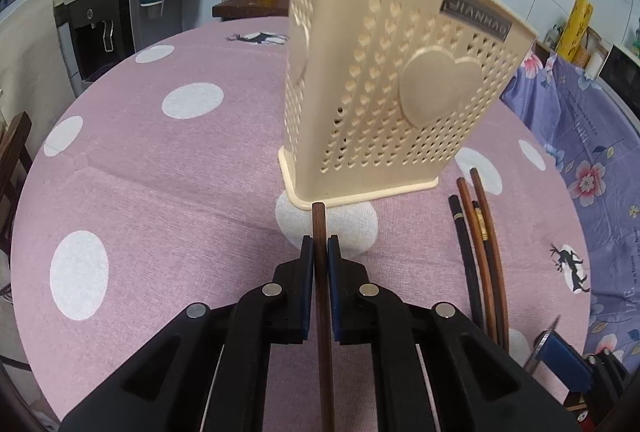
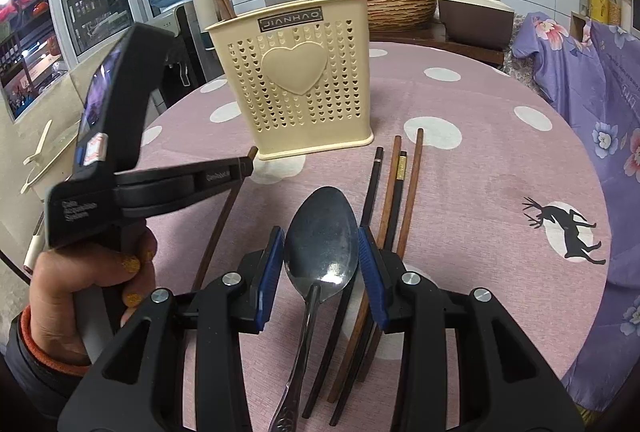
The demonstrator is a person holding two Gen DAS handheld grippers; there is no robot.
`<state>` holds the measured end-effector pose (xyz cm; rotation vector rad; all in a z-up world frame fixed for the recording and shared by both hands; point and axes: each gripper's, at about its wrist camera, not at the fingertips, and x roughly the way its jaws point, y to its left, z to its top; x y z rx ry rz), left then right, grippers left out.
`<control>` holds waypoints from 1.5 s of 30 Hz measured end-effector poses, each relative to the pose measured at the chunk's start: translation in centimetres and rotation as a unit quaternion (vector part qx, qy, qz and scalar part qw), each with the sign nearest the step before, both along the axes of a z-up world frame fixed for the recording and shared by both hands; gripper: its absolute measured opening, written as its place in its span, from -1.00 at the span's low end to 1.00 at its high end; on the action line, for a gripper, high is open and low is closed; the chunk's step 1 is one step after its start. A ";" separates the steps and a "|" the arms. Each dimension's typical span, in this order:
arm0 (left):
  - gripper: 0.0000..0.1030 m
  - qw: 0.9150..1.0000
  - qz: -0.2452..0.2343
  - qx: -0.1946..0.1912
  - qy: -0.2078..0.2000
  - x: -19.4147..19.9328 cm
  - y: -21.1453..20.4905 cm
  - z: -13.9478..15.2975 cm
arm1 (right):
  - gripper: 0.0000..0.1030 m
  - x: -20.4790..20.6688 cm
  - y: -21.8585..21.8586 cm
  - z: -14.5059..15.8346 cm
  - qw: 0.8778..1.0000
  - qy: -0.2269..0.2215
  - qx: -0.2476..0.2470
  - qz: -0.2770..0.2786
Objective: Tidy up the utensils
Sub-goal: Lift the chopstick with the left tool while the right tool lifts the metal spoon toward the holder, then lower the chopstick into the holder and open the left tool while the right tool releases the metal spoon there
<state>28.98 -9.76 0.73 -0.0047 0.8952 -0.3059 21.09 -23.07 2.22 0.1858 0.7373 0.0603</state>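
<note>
The left gripper (image 1: 320,246) has its fingers closed tight on a dark brown chopstick (image 1: 322,296), whose tip reaches just short of the foot of the cream utensil holder (image 1: 384,79). The holder stands upright near the middle of the round table, on a pink cloth with white dots (image 1: 168,167). A few chopstick tops and a dark wooden handle stick up out of it.

The right gripper (image 2: 321,258) has its blue-padded fingers (image 2: 267,268) set wide around the bowl of a metal spoon (image 2: 320,236); whether the pads touch the spoon I cannot tell. Just beside it, toward the table's right edge, four chopsticks (image 2: 394,191) lie side by side, two black and two brown.
</note>
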 end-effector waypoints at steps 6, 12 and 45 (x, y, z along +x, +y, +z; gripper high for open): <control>-0.85 0.999 0.004 -0.027 -0.027 -1.0 1.4 2.6 | -0.26 0.2 0.8 1.5 1.000 -0.023 -0.008 0.014; -0.85 0.996 0.005 -0.058 -0.070 -2.5 2.8 6.1 | -0.26 0.3 0.8 3.5 0.999 -0.038 0.003 0.025; -0.85 0.977 -0.008 -0.117 -0.179 -6.2 5.4 14.1 | -0.26 1.3 0.7 7.8 0.995 -0.086 -0.011 0.041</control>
